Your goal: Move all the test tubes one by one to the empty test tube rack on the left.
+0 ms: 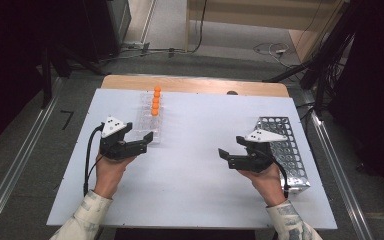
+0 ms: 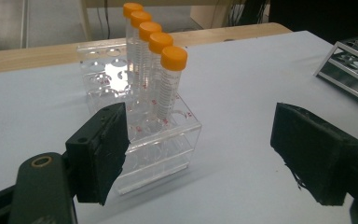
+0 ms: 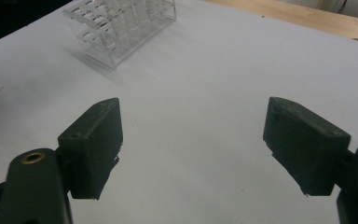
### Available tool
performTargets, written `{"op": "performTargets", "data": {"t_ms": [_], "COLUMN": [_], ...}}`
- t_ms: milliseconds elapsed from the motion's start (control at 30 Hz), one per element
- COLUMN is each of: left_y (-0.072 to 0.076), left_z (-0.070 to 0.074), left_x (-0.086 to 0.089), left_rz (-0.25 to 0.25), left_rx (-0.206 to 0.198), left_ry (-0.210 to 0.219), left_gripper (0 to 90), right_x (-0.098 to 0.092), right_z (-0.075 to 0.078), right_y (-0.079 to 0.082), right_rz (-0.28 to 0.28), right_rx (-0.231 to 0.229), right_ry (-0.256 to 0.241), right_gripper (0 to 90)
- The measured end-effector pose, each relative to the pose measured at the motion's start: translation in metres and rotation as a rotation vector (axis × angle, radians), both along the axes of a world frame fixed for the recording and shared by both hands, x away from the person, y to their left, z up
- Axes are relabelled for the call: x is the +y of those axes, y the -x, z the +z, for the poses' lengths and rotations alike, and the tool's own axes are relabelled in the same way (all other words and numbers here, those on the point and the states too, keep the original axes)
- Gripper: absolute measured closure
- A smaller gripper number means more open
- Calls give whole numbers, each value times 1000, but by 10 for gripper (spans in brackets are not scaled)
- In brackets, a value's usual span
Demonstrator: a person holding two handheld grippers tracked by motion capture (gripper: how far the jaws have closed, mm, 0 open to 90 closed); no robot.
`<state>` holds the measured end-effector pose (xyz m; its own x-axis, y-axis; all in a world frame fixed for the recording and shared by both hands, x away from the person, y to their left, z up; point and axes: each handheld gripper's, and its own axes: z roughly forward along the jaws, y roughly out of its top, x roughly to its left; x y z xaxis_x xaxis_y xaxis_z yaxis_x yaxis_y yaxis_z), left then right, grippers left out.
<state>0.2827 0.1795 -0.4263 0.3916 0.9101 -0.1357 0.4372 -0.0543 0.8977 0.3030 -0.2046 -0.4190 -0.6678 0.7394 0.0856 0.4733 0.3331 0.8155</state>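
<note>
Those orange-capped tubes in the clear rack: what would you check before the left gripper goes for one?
1. Left gripper open: ok, jaws stand wide apart with nothing between them.
2. Orange-capped tubes upright in the clear rack: ok, five stand in one row.
3. Nearest tube free to reach: ok, it stands at the rack's near end, just beyond the jaws.
4. Right gripper out of the way: ok, open over bare table.
5. Metal rack holes free: cannot tell.
6. Caps screwed tight: cannot tell.

lab: capped tubes (image 2: 168,79), racks (image 1: 285,150)
</note>
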Motion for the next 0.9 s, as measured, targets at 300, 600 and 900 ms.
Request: {"op": "performTargets", "data": {"t_ms": [300,600,900], "left_y": [9,17,25], "left_z": [-6,-9,-13], "left_x": [-1,1,10], "left_rz": [16,26,53], "left_rx": [-3,-9,-12], "left_ry": [-6,-5,-5], "left_gripper": [194,187,187], "right_x": [-15,-27,-37], "right_z": [0,1,1], "right_y": [5,10,13], "right_rz": [-14,-33,-50], "right_rx": [-7,-10,-8], "right_ry": [-1,-8,-10], "right_gripper": [182,182,182]}}
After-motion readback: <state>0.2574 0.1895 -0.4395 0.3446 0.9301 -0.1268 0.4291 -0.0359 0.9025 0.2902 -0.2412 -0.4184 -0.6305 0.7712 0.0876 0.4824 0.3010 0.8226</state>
